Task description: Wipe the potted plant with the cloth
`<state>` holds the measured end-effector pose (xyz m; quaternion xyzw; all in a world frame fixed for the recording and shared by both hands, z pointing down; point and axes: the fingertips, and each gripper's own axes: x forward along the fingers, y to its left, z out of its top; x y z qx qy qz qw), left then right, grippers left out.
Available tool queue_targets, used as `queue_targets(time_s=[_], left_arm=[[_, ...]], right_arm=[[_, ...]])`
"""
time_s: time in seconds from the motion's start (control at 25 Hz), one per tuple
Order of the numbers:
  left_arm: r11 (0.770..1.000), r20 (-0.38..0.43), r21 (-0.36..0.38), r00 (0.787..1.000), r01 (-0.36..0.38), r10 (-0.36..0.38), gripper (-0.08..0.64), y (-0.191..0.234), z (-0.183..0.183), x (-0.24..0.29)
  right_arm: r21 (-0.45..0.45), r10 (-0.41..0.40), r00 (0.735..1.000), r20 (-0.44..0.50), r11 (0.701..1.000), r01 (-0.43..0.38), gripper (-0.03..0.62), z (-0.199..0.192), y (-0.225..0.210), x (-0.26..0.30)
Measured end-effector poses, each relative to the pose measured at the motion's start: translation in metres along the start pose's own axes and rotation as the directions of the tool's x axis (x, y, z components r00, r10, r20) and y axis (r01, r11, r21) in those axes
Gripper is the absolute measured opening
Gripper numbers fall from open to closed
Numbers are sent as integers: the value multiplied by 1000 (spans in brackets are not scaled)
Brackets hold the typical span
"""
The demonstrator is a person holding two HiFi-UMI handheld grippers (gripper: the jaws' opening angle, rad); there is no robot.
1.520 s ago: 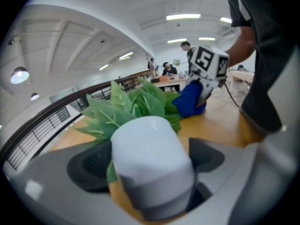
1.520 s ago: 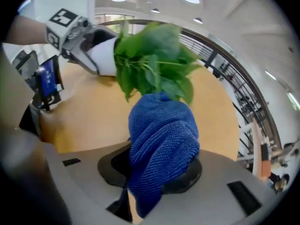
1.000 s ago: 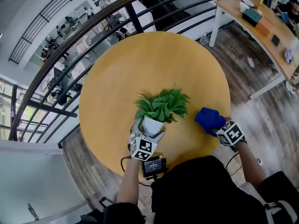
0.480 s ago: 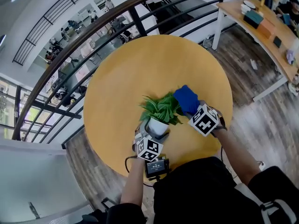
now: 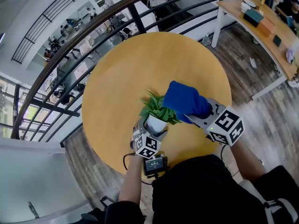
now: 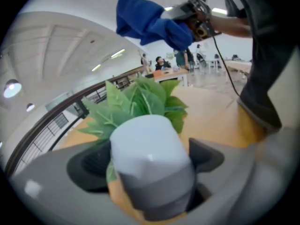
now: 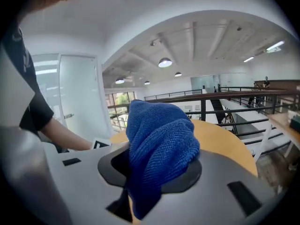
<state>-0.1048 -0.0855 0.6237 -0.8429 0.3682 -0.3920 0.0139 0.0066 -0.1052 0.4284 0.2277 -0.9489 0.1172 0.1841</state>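
- The left gripper sits low, close in front of the torso, its jaws closed around the white pot; the bare left forearm runs straight back behind it.
- The right gripper is held higher, its jaws clamped on a bunched blue cloth; the right forearm angles back and outward.

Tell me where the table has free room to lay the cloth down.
Bare: the table's far half, toward the railing, and the part left of the potted plant. Crowded: the near edge, where the left gripper grips the plant and the right gripper holds the cloth above it.
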Motion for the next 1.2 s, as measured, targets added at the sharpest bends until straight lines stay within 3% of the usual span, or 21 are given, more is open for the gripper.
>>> queue_targets(time_s=[0.12, 0.24, 0.4, 0.6, 1.2], left_arm=[[1000, 5, 4, 1000, -4, 4, 511, 1, 1, 0], [1000, 9, -9, 1000, -2, 2, 511, 1, 2, 1], [1000, 19, -26, 1000, -5, 5, 511, 0, 2, 1], [999, 31, -30, 999, -12, 12, 511, 3, 2, 1], [999, 32, -32, 999, -13, 14, 511, 6, -1, -6]], right_arm=[[47, -30, 992, 123, 999, 24, 135, 23, -9, -27], [60, -116, 978, 172, 992, 107, 135, 22, -24, -53], [171, -217, 959, 180, 967, 187, 135, -6, -50, -88], [216, -289, 948, 132, 942, 257, 135, -38, -64, -112], [198, -278, 955, 109, 947, 253, 135, -40, -52, -101]])
